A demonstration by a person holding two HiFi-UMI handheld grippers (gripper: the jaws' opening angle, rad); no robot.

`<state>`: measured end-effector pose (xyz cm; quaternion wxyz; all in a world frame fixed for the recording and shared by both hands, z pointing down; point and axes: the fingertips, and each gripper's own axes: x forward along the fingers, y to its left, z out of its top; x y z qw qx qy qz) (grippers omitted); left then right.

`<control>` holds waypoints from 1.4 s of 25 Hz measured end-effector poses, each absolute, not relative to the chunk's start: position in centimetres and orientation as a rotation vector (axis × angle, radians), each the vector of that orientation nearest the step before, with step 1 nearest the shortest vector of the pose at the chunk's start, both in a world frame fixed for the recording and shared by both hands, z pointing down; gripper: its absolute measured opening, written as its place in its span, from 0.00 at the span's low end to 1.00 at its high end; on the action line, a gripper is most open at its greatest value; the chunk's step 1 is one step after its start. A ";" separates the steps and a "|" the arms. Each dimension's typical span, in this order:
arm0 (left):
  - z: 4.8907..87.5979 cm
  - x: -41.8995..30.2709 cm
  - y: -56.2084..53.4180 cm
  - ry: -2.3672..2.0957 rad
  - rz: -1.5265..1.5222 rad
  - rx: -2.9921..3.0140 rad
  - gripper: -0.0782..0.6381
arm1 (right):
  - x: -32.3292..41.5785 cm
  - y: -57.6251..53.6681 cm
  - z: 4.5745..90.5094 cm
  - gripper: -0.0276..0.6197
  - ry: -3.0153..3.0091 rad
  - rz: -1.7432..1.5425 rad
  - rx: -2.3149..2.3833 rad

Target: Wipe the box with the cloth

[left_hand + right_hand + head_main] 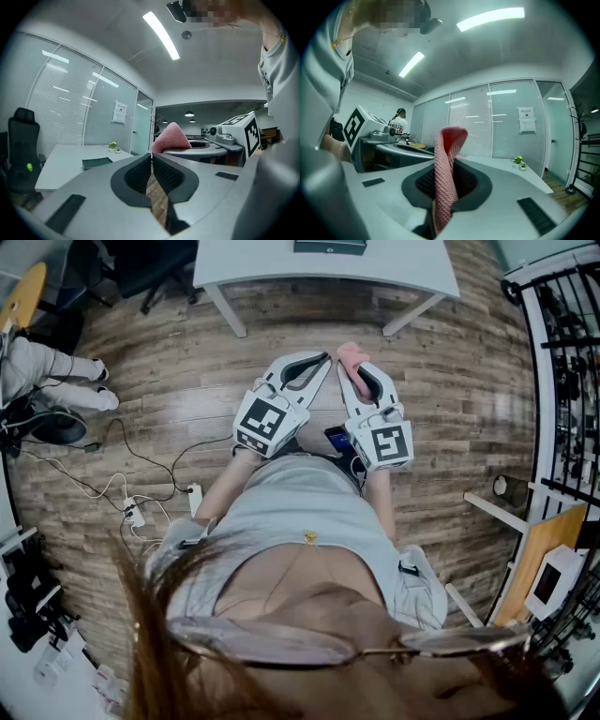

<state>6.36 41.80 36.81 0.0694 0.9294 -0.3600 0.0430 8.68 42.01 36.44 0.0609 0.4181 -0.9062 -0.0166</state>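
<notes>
So far: no wiping done, by my judgement; you stand on the wooden floor [169, 381], short of the table [412, 268].
Done: the cloth [446, 173] is already in a grip.
Left to do: approach the table, lay the cloth on the box, wipe its surfaces.
Right hand-held gripper [358, 373]: jaws clamped on the pink cloth, one fold standing above the pads and a tail hanging below.
Left hand-held gripper [151, 155]: jaws closed together, nothing between them.
Box [329, 246]: dark and flat, on the table, at twelve o'clock from both hand-held grippers in the head view and well apart from them; I take it for the task's box.
Cloth to box: no contact.
</notes>
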 end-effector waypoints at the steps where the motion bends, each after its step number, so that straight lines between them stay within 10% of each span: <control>1: 36.5 6.4 41.9 -1.090 0.125 2.798 0.16 | 8.8 42.1 36.4 0.10 -2.742 -0.047 1.263; 35: 37.2 4.5 31.6 -1.136 0.143 2.803 0.16 | 7.1 31.8 37.2 0.11 -2.789 -0.019 1.296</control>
